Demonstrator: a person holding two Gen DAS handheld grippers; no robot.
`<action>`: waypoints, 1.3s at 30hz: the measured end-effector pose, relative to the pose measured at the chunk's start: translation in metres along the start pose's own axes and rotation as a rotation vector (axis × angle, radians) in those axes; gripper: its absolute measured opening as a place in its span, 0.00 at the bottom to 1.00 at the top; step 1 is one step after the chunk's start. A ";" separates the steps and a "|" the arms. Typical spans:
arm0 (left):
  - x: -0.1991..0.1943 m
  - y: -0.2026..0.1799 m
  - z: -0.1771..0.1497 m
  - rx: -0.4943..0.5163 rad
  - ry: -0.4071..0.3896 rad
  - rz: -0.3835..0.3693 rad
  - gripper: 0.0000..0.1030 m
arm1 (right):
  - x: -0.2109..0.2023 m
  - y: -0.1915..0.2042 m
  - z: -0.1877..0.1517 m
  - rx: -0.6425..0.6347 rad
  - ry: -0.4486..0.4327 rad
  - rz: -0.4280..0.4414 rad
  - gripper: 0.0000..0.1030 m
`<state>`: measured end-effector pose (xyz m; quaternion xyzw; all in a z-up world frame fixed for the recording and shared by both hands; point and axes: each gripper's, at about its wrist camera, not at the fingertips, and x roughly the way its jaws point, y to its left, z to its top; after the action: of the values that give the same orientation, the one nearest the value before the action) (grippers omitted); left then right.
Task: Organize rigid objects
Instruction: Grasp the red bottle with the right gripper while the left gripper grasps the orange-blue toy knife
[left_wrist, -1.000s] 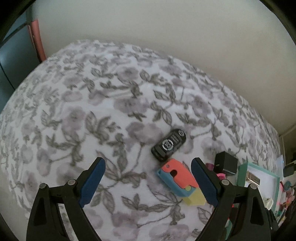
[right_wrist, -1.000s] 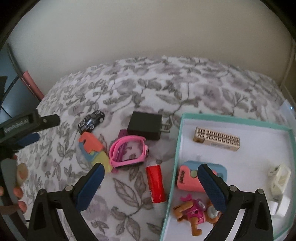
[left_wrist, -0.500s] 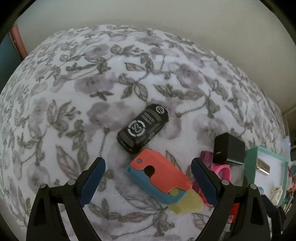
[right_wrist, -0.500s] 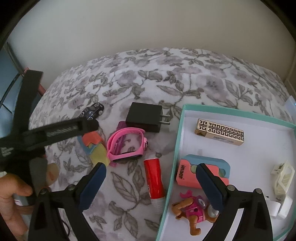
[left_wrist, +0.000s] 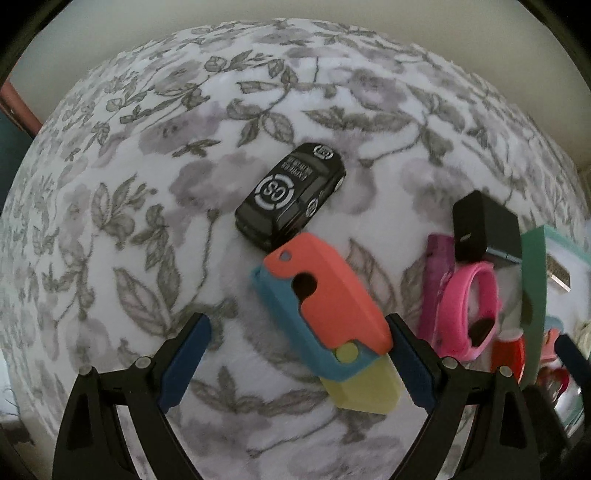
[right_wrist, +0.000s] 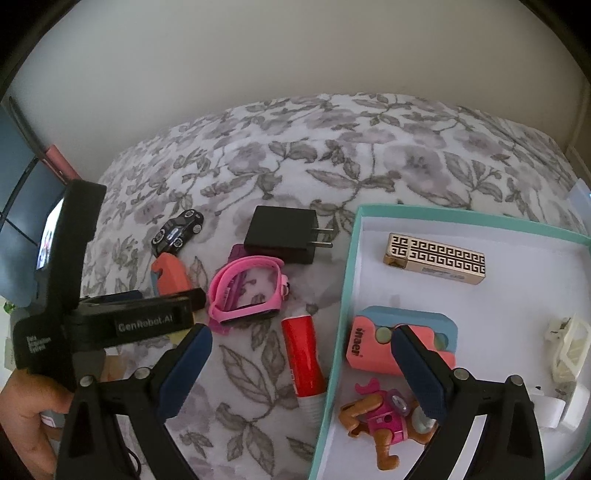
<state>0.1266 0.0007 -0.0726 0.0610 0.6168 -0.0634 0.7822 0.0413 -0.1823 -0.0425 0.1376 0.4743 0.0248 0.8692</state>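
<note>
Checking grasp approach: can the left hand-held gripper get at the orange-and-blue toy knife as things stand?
Probably yes. The left hand-held gripper is open, and the orange-and-blue toy knife lies partly between its fingers with nothing on top, though it sits off-centre, touching the right finger.

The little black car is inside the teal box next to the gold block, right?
Not quite. The little black car lies on the flowery blanket, outside the teal box. The gold block is inside the box. The right wrist view shows this.

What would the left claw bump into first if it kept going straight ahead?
Probably the coral, blue and yellow plastic toy knife, lying just ahead between the open left claw tips. Beyond it sits the small black toy car. Depth is hard to judge.
</note>
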 end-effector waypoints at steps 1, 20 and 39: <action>-0.001 0.002 -0.003 0.006 0.004 0.005 0.91 | 0.000 0.002 0.000 -0.005 0.000 0.003 0.95; -0.011 0.060 -0.009 -0.101 0.021 -0.080 0.76 | -0.007 0.008 0.005 -0.019 -0.045 0.062 0.49; -0.010 0.065 -0.006 -0.132 0.012 -0.089 0.76 | 0.026 0.019 -0.008 -0.101 0.102 0.009 0.33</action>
<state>0.1296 0.0659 -0.0635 -0.0177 0.6265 -0.0569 0.7772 0.0509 -0.1575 -0.0625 0.0943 0.5156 0.0596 0.8495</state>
